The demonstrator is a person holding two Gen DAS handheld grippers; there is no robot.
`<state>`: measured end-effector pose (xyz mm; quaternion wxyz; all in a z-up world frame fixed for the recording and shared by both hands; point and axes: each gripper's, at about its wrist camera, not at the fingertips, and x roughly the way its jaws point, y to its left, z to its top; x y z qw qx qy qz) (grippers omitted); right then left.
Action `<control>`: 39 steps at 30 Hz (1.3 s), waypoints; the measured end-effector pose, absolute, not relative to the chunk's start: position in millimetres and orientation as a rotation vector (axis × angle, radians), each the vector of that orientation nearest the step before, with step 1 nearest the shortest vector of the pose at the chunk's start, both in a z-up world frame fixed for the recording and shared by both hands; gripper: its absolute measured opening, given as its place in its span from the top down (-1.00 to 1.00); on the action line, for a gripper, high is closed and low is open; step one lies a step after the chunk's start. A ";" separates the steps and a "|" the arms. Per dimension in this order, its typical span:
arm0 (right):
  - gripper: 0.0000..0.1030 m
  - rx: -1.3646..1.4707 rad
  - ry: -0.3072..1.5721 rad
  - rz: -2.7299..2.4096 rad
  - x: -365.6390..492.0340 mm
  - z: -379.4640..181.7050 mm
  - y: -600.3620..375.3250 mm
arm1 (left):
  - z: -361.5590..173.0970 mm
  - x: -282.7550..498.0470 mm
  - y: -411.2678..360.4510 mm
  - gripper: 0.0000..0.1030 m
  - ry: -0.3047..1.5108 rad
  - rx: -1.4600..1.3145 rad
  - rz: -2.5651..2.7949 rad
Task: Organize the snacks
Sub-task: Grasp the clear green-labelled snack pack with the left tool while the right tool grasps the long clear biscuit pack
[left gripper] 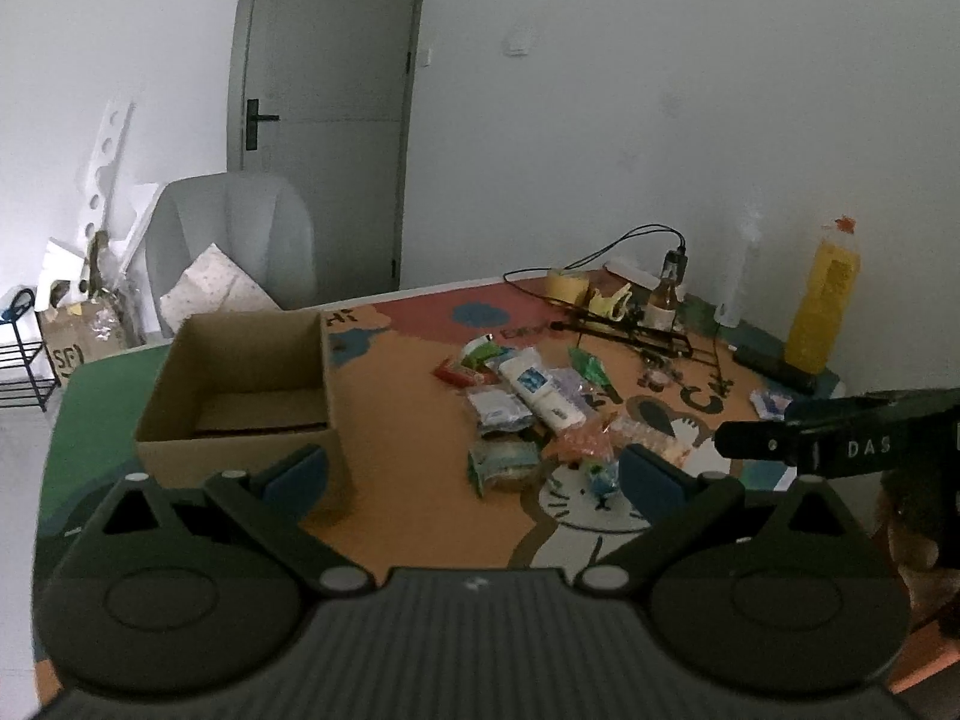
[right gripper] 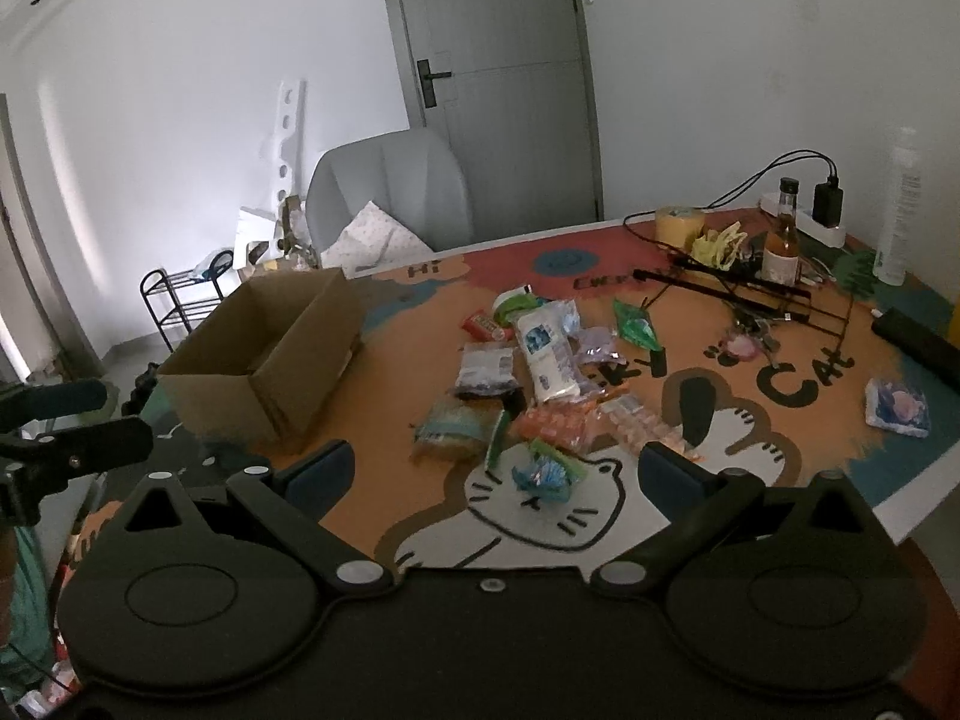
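A pile of snack packets point(left gripper: 528, 402) point(right gripper: 540, 372) lies in the middle of the cartoon-cat table mat point(right gripper: 420, 498). It holds a white pack point(right gripper: 543, 354), a green pouch point(right gripper: 635, 324), orange sweets point(right gripper: 555, 426) and a blue wrapper point(right gripper: 543, 471). An open cardboard box point(left gripper: 240, 396) point(right gripper: 270, 354) stands to the left of the pile. My left gripper point(left gripper: 474, 474) hovers open above the table's near side, with nothing between its fingers. My right gripper point(right gripper: 492, 474) is open too, just short of the blue wrapper.
At the back right stand a tape roll point(right gripper: 678, 225), a small brown bottle point(right gripper: 783, 246), cables, a black stand point(right gripper: 756, 294), a yellow bottle point(left gripper: 822, 300) and a clear bottle point(right gripper: 900, 204). A blue packet point(right gripper: 897, 408) lies alone at the right. A grey chair point(right gripper: 390, 198) sits behind the table.
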<state>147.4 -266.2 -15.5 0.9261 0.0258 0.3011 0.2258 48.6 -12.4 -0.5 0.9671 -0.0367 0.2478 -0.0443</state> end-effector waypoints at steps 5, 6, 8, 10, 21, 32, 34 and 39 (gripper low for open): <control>-1.00 0.051 0.620 0.468 167.9 -22.7 -276.1 | -2.3 66.4 -15.0 -0.99 0.475 -0.092 -0.082; -1.00 0.048 0.621 0.460 172.8 -24.1 -278.6 | -3.8 70.6 -16.0 -0.99 0.478 -0.096 -0.090; -1.00 0.046 0.620 0.452 181.0 -26.5 -283.1 | -7.8 78.9 -19.1 -0.99 0.489 -0.101 -0.097; -1.00 0.049 0.624 0.448 189.6 -29.2 -288.4 | -13.2 88.8 -21.3 -0.99 0.503 -0.108 -0.106; -1.00 0.070 0.685 0.411 230.0 -62.5 -309.7 | -54.0 141.3 -34.4 -0.99 0.600 -0.144 -0.135; -0.70 0.064 0.732 0.456 266.7 -97.9 -313.6 | -89.0 197.2 -47.5 -0.93 0.674 -0.176 -0.124; -0.58 0.058 0.757 0.449 276.5 -105.6 -314.2 | -98.0 207.7 -49.9 -0.87 0.694 -0.179 -0.112; -0.39 0.024 0.815 0.448 298.7 -125.9 -320.0 | -119.0 231.5 -56.1 -0.73 0.735 -0.196 -0.077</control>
